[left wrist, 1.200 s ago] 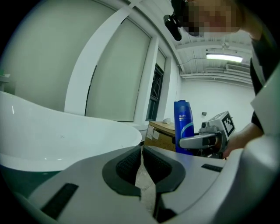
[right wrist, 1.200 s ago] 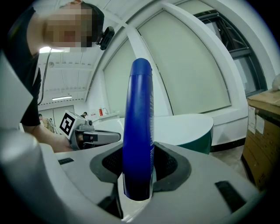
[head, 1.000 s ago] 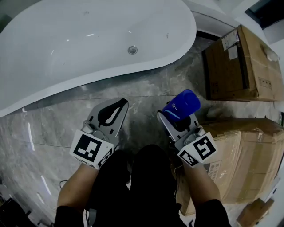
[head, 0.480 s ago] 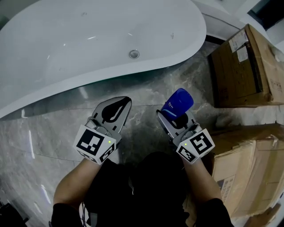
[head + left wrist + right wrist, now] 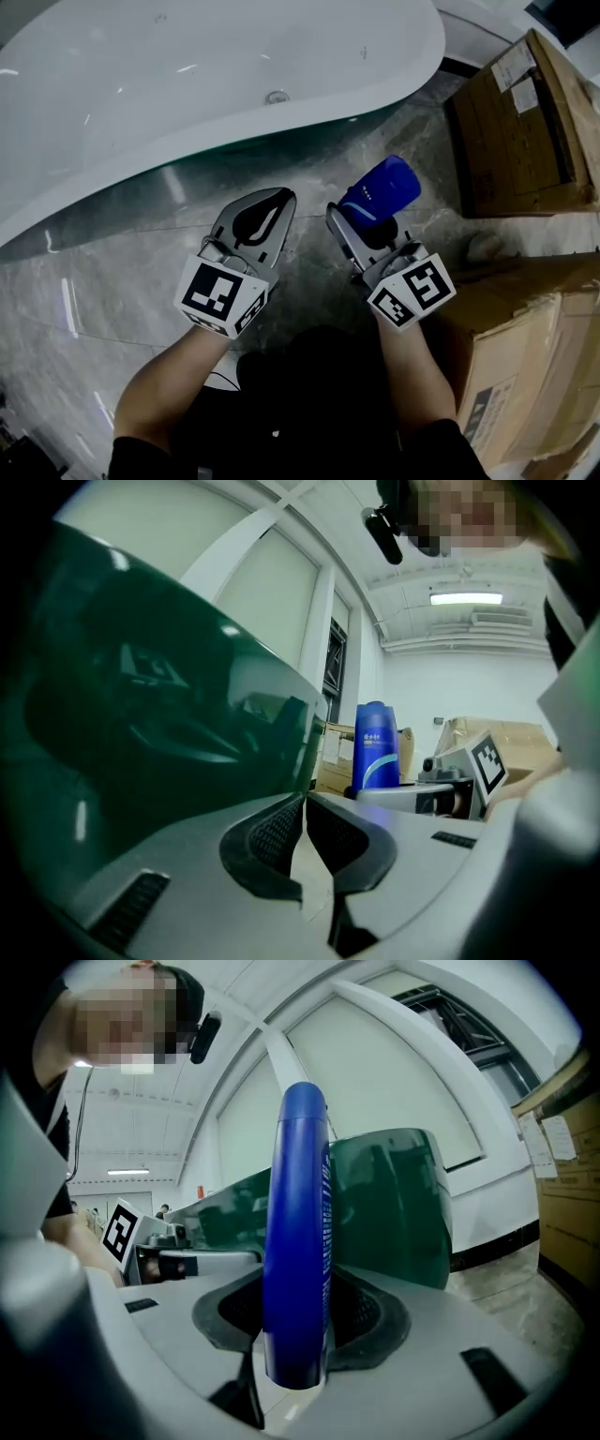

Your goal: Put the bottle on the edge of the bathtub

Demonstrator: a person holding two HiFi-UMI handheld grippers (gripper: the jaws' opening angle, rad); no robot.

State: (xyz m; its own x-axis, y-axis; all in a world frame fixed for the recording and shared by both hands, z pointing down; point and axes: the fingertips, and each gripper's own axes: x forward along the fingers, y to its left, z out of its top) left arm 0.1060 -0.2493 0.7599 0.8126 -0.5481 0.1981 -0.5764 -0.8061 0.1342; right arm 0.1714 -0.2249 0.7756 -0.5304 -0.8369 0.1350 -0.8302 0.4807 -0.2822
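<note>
While in the right tool [image 5: 362, 232], bottle [image 5: 380, 190] upright, axis vertical.

Upright blue bottle [image 5: 380, 190] in right tongs [image 5: 367, 228], near white bathtub [image 5: 187, 94]

Floor: you stand on glossy grey marble-look tiles [image 5: 103, 281], centre and left | Right edge: brown cardboard box [image 5: 525, 122] upper right, second taped cardboard box [image 5: 530, 337] below it | Overhead: long white ceiling strip light [image 5: 466, 598], upper right of the left gripper view | Walls: plain white wall [image 5: 412, 700] beneath it
</note>
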